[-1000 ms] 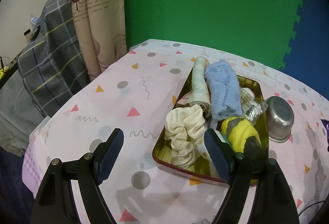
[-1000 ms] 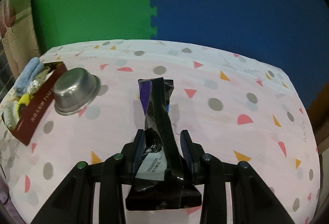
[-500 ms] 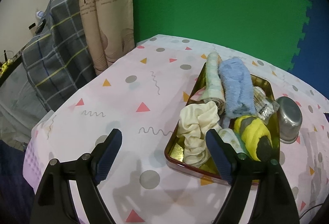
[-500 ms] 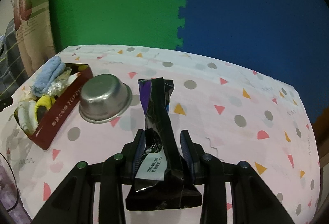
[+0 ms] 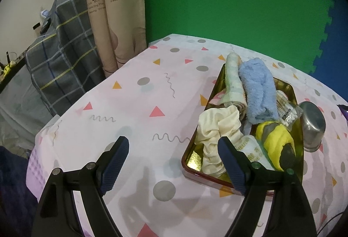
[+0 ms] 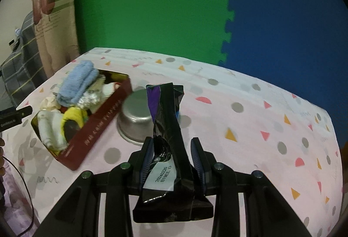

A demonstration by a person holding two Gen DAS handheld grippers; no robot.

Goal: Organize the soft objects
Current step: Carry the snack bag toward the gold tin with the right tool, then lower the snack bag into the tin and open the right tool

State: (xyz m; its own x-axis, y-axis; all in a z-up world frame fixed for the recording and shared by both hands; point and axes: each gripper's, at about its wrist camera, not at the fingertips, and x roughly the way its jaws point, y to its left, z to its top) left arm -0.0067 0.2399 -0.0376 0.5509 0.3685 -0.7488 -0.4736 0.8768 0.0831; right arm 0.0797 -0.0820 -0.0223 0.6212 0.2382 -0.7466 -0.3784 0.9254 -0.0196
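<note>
Pink cloth covers the table (image 6: 250, 119). On it sits the red tin (image 6: 95, 132), crowded with towels, a scrunchie and rolled cloths, a steel bowl (image 6: 134, 119) just beside. The right claw (image 6: 173, 161) is clenched on a black packet (image 6: 167, 128) held above the table — crinkly, light, probably slippery, best pinched mid-body. The left claw (image 5: 171, 156) gapes, empty, near the tin's corner.

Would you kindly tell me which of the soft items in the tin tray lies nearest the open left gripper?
The cream ruffled scrunchie, at the tray's near corner beside the left gripper; the blue fluffy towel and checked rolled cloth lie further back.
</note>
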